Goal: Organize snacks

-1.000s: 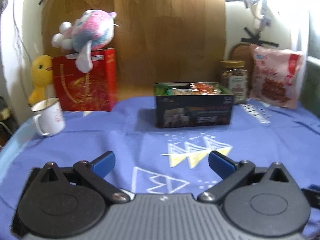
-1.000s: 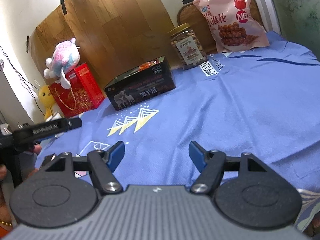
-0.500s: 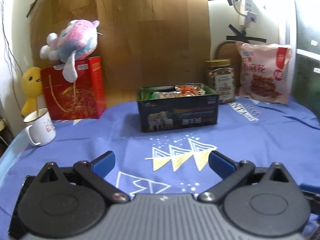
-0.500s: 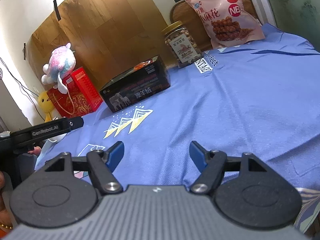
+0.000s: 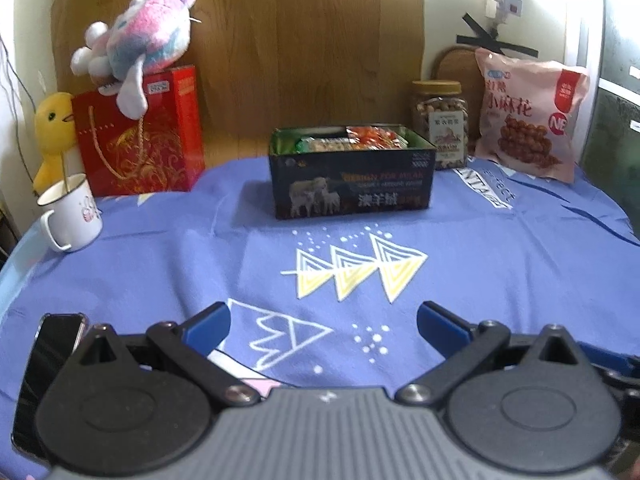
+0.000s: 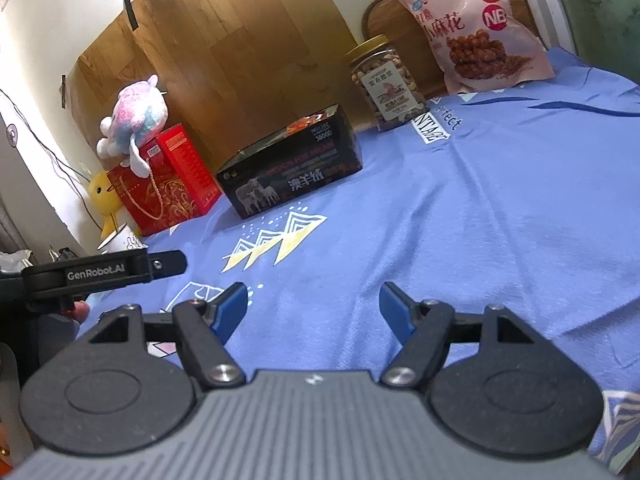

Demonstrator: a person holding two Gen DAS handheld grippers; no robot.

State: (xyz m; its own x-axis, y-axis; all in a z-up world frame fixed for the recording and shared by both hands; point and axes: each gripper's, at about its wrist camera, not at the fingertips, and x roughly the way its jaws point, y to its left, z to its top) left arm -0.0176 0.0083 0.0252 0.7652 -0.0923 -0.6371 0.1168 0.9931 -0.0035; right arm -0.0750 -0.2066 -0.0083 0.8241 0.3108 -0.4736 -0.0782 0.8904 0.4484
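Your landmark is the dark snack box (image 5: 352, 178), standing open-topped on the blue cloth (image 5: 500, 264) near the back wall, with orange and green wrapped packets already showing inside it. Just right of the box stands the nut jar (image 5: 440, 124), and right of that again the pink snack bag (image 5: 528, 116) leans against the wall. Both are well apart from your grippers.

The jar looks like rigid clear plastic, smooth and probably a little slippery, with some weight from being full; take it across the body below the lid, jaws square to it. The bag is soft and puffy, light, and its contents likely crush easily, so pinch the top seam or a corner and do not squeeze the middle.

Your left gripper (image 5: 324, 320) and right gripper (image 6: 312, 304) both hover low over the cloth on the near side of the box, jaws spread wide with nothing between them.

From the right wrist view the box's contents are almost entirely hidden behind its near wall. You cannot tell how much room is left inside, nor whether the jar's lid is tight. The bag's lower edge is partly cut off by cloth folds.
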